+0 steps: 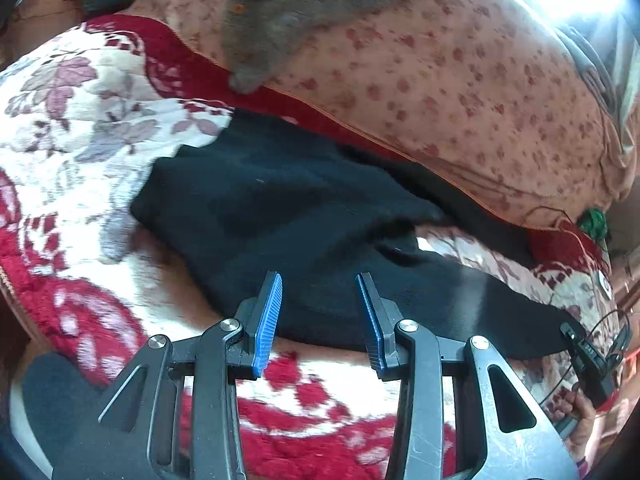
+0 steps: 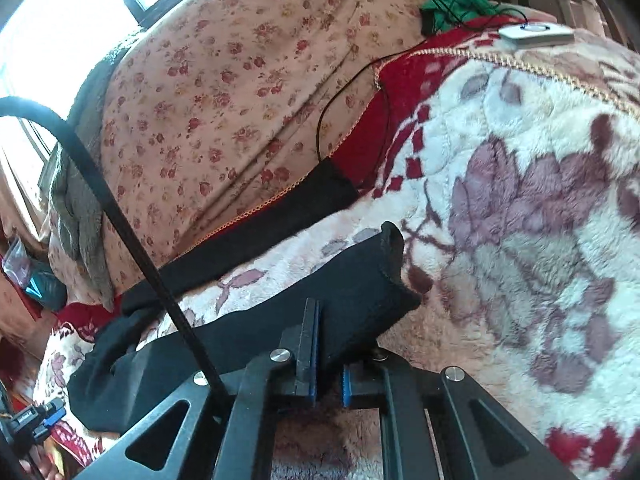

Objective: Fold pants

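Note:
Black pants (image 1: 280,208) lie spread on a red and white floral blanket (image 1: 80,120), waist end to the left, legs running right. My left gripper (image 1: 319,280) is open with blue pads, hovering just over the near edge of the pants, empty. In the right wrist view the near pant leg (image 2: 352,292) lies across my right gripper (image 2: 326,312), whose jaws are shut on the leg near its cuff. The second leg (image 2: 280,216) lies farther back along the bedding edge. The right gripper also shows in the left wrist view (image 1: 584,352) at the leg's end.
A pink floral duvet (image 1: 460,80) is heaped behind the pants with a grey garment (image 1: 280,20) on it. Green yarn (image 2: 456,4) and a white device (image 2: 536,34) sit at the blanket's far corner. A black cable (image 2: 120,220) crosses the right wrist view.

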`<state>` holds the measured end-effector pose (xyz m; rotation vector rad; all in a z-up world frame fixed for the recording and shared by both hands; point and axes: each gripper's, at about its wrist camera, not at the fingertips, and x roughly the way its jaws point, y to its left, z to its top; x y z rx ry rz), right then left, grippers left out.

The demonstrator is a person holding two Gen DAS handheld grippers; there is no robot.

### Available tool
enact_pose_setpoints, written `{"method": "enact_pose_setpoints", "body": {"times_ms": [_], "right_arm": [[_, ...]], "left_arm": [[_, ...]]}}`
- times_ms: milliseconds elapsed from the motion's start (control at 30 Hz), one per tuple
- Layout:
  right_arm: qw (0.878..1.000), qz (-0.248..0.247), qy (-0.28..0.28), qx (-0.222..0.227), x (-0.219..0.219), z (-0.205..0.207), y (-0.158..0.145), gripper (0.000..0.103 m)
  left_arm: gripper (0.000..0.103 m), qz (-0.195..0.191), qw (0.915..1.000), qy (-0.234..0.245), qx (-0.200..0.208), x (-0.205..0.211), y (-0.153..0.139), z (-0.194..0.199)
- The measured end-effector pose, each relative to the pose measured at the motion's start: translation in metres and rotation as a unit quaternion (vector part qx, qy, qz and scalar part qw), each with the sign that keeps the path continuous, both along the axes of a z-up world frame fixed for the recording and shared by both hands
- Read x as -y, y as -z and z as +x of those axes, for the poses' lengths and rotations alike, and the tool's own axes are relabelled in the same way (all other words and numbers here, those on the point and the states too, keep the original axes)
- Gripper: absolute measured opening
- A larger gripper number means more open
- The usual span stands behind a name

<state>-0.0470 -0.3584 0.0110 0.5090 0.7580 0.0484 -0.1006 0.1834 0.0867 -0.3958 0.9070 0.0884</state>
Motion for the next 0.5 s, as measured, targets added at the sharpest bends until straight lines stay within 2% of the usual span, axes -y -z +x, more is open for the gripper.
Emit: {"method": "enact_pose_setpoints", "body": {"times_ms": [133, 200, 300, 333, 367, 400, 500], "right_arm": [[0.999, -0.023, 0.012, -0.024, 0.004, -0.001, 0.007, 0.007], [0.998, -0.021, 0.019, -0.059, 0.007, 0.003, 0.021, 0.008], [0.996, 0.002, 0.042, -0.078, 0.017, 0.001, 0.03, 0.019], [0.995, 0.001, 0.056, -0.082, 0.022, -0.001, 0.027, 0.032], [0.993, -0.016, 0.073, -0.089, 0.025, -0.003, 0.023, 0.037], [0.992, -0.027, 0.084, -0.09, 0.028, -0.004, 0.02, 0.038], [0.995, -0.012, 0.079, -0.061, 0.036, -0.01, 0.002, 0.038]], "left_arm": [[0.037, 0.005, 0.9999, 0.014, -0.003, 0.016, 0.007, 0.007], [0.037, 0.007, 0.9998, 0.018, -0.008, 0.021, 0.015, 0.012], [0.037, 0.02, 0.9989, 0.023, -0.036, 0.026, 0.036, 0.02], [0.037, 0.02, 0.9983, 0.026, -0.049, 0.026, 0.044, 0.023], [0.037, 0.018, 0.9974, 0.028, -0.063, 0.027, 0.051, 0.025], [0.037, 0.017, 0.997, 0.029, -0.069, 0.027, 0.056, 0.025], [0.037, 0.022, 0.9973, 0.035, -0.06, 0.029, 0.05, 0.023]]}}
